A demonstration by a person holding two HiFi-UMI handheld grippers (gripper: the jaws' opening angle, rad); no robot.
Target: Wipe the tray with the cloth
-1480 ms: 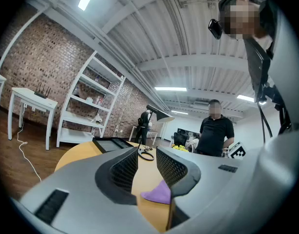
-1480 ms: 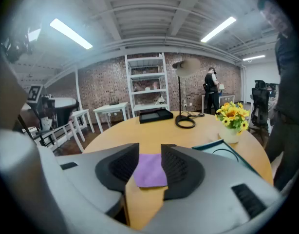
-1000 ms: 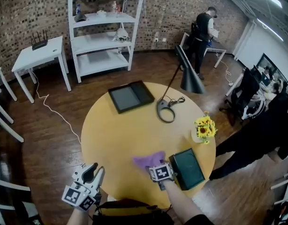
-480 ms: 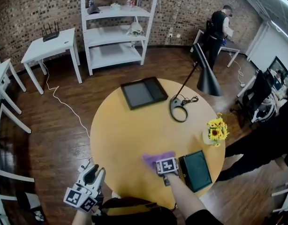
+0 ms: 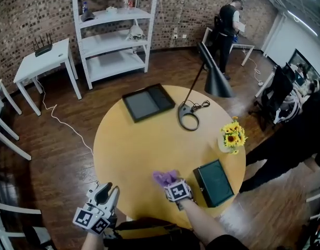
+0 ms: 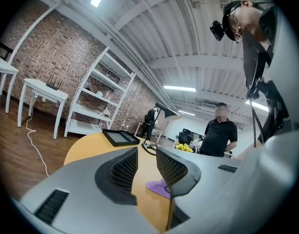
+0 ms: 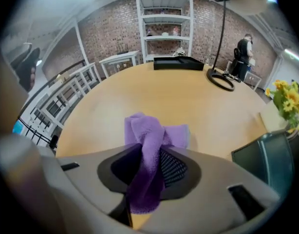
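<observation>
Since a second ago the purple cloth [image 5: 161, 177] has gone from lying spread flat on the bench [image 5: 144, 150] to standing up in a bunch. The right claw [image 5: 169, 183] has just been closing and now pinches a fold of it between its pads. The rest of the cloth spills forward onto the wood. The left claw [image 5: 103, 192] has hardly shifted. It hangs off the near edge of the bench, drawn together with nothing in it.

The near tray [image 5: 214, 183], dark green, lies just beside the right claw at the bench's edge and doesn't look wiped yet. A second, black tray [image 5: 145, 102] sits well apart on the far side.

From where I stand, the grip is the first worry. Only a ridge of cloth seems caught, so it could slide out on the lift or once it drags across the tray. Bunched like this, it would also wipe with a small wad rather than a flat face and could leave streaks untouched.

The tray is the second worry. It sits close to the rim, and nothing is holding it down while the left claw stays so far off. A firm sideways stroke could push it over the edge, or up toward the sunflowers [image 5: 231, 135] standing just beyond it. The loose tail might also catch the tray's raised lip on the way in.
</observation>
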